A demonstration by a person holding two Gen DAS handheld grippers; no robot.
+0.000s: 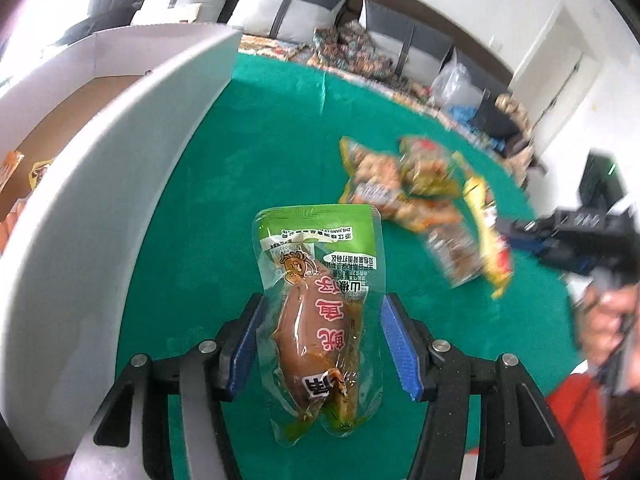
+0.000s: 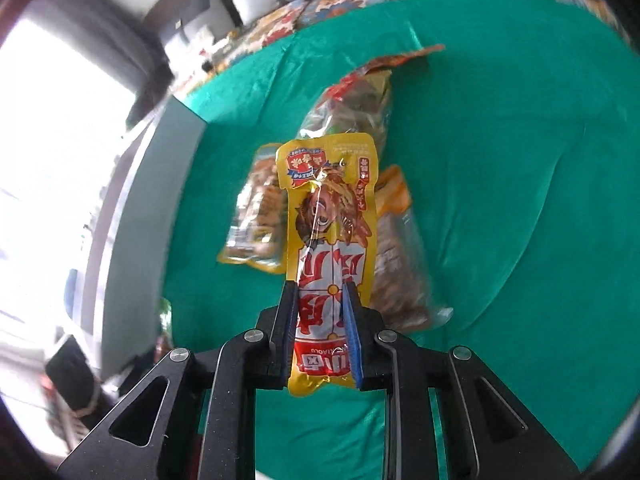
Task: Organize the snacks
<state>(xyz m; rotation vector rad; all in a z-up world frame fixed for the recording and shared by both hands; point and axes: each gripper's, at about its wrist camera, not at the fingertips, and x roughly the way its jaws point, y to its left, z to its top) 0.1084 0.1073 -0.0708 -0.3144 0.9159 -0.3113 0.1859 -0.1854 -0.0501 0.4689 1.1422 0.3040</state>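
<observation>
My left gripper [image 1: 320,312] is shut on a green and clear packet [image 1: 320,304] with a brown sausage-like snack inside, held above the green cloth [image 1: 256,128] next to the white box [image 1: 104,168]. My right gripper [image 2: 320,300] is shut on a yellow packet [image 2: 332,216] with red lettering, held over a blurred pile of snack packets [image 2: 352,120]. The pile also shows in the left wrist view [image 1: 420,192], with the right gripper [image 1: 576,240] beside it at the right edge.
The white box has a cardboard floor with orange and yellow packets [image 1: 24,172] inside; its wall stands just left of my left gripper. A sofa with grey cushions [image 1: 288,4] and a patterned rug [image 1: 360,52] lie beyond the cloth.
</observation>
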